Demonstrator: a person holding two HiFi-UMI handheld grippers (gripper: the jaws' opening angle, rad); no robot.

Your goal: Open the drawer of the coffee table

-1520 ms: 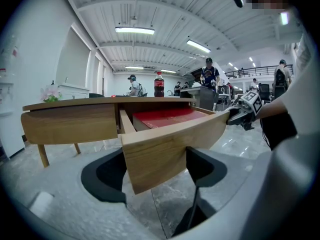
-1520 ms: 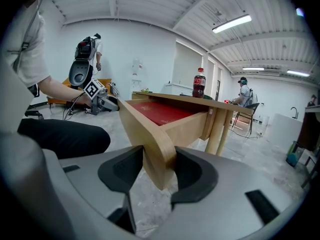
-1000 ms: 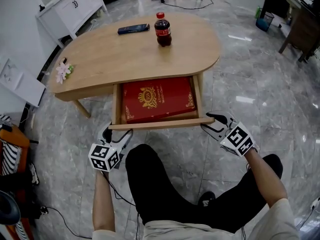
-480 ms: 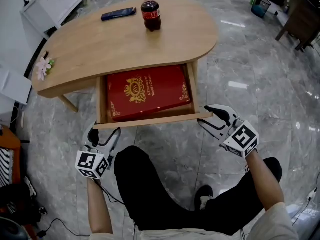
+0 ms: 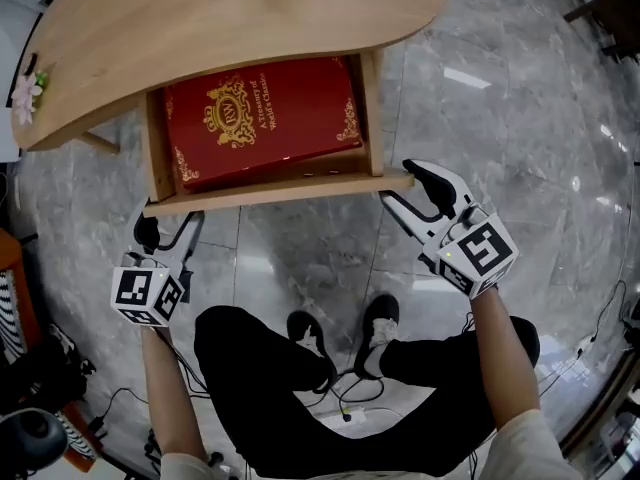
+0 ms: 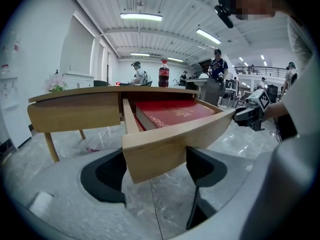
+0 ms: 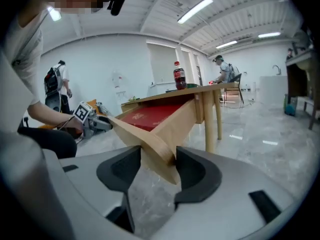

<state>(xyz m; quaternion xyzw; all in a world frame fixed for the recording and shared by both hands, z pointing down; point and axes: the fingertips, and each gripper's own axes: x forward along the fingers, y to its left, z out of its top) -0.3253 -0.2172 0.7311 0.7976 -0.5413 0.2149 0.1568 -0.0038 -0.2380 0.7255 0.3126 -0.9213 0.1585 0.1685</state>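
Note:
The wooden coffee table (image 5: 200, 28) has its drawer pulled out, with a red book (image 5: 260, 118) lying inside. The drawer front (image 5: 280, 190) faces me. My left gripper (image 5: 168, 230) sits at the front's left end with its jaws wide open. In the left gripper view that corner (image 6: 160, 144) shows between the left gripper's (image 6: 155, 156) jaws. My right gripper (image 5: 400, 185) is at the right end, and its jaws are opening. The panel's end (image 7: 160, 144) stands between the right gripper's (image 7: 158, 154) pads with thin gaps on both sides.
A cola bottle (image 6: 163, 74) stands on the table top, and a pink flower (image 5: 25, 83) lies at its left edge. My legs and shoes (image 5: 330, 348) are on the marble floor below the drawer, with cables near them. People stand far off in the room.
The head view has tipped down, so the bottle and phone have left it at the top. The right gripper has rolled and its fingers have spread. Both grippers stay at the drawer front's ends.

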